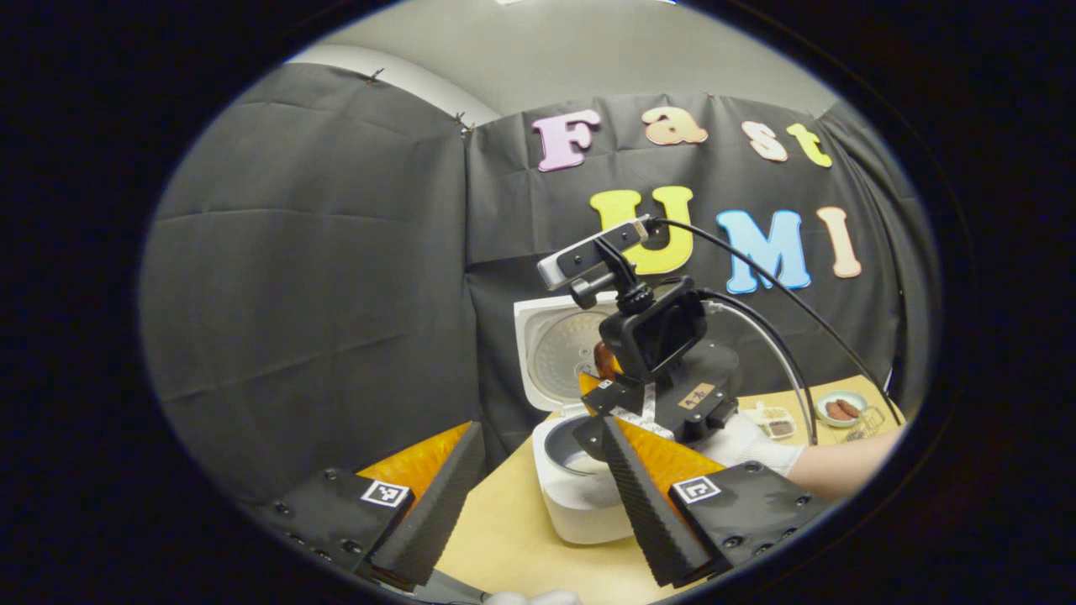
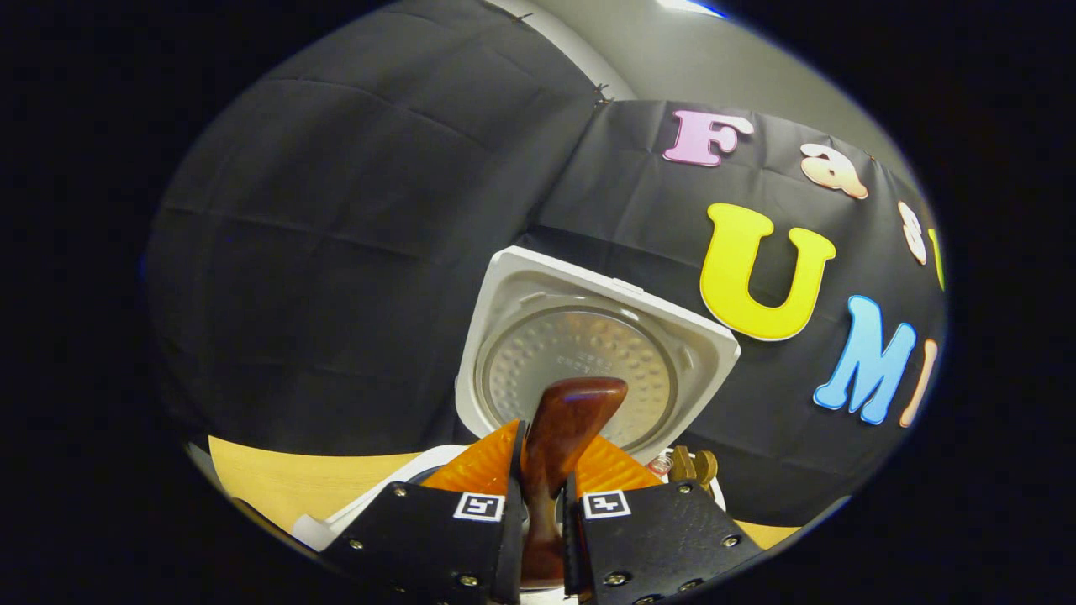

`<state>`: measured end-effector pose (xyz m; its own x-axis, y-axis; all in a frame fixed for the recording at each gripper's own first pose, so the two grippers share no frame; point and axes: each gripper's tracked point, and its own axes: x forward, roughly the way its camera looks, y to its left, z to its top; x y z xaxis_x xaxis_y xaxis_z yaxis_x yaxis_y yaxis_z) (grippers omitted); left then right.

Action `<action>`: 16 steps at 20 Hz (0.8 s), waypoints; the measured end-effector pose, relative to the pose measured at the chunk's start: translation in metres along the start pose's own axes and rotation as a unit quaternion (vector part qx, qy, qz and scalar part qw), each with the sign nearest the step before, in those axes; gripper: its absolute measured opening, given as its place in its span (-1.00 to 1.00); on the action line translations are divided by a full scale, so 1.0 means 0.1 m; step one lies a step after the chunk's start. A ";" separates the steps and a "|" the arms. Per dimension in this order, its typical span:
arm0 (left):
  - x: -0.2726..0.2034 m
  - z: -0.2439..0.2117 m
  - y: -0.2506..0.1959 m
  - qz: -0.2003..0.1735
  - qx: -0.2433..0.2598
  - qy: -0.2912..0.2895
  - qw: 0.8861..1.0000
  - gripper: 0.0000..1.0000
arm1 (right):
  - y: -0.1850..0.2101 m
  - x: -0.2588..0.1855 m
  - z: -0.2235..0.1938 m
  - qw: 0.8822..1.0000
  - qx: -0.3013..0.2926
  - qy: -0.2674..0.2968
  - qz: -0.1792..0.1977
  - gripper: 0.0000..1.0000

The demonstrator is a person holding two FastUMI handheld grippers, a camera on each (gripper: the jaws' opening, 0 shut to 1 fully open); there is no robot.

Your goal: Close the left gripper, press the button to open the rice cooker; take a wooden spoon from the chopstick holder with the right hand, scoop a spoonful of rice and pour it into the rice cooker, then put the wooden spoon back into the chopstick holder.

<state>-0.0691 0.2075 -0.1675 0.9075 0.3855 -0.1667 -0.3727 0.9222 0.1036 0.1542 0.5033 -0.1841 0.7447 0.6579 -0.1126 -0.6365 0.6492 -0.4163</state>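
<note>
The white rice cooker [image 1: 580,504] stands on the table with its lid [image 1: 555,344] swung up. Something pale lies at the bottom of its pot. My left gripper [image 1: 538,504] is open wide, low in front of the cooker, with nothing between its fingers. My right gripper [image 1: 656,370], held by a gloved hand [image 1: 756,445], hovers over the pot. In the right gripper view, that gripper [image 2: 542,470] is shut on the handle of the brown wooden spoon [image 2: 572,412]. The spoon's bowl points up at the lid's metal inner plate [image 2: 588,353]. I cannot tell whether the spoon carries rice.
A small plate with brown pieces [image 1: 841,409] and a little tray [image 1: 777,420] sit at the back right of the wooden table [image 1: 521,538]. Brown utensil tops [image 2: 693,464] stick up just right of the cooker. Black cables run from the right gripper's camera [image 1: 593,252].
</note>
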 end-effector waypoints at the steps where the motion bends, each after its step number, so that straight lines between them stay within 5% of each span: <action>1: -0.01 0.00 0.01 0.000 0.000 0.000 1.000 1.00 | -0.03 0.02 -0.01 1.000 0.006 0.002 -0.003 -0.60; 5: -0.01 -0.01 0.01 -0.001 0.002 0.002 1.000 0.96 | -0.14 0.01 -0.02 0.992 0.123 0.019 0.006 -0.60; 9: -0.01 0.02 0.03 -0.002 0.001 -0.001 1.000 1.00 | -0.48 -0.07 0.00 0.953 0.302 0.029 -0.007 -0.60; 12: -0.02 0.03 -0.03 -0.008 0.002 -0.003 1.000 1.00 | -0.79 -0.14 -0.02 0.909 0.416 0.025 -0.015 -0.61; 16: -0.04 0.12 -0.21 -0.026 0.010 -0.010 1.000 0.96 | -1.37 -0.42 -0.16 0.859 0.509 0.005 -0.052 -0.60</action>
<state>-0.0622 0.1865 -0.1570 0.9293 0.3368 -0.1518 -0.3216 0.9397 0.1160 0.2134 0.3806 -0.1365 0.8066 0.5761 -0.1321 -0.4084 0.7047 0.5801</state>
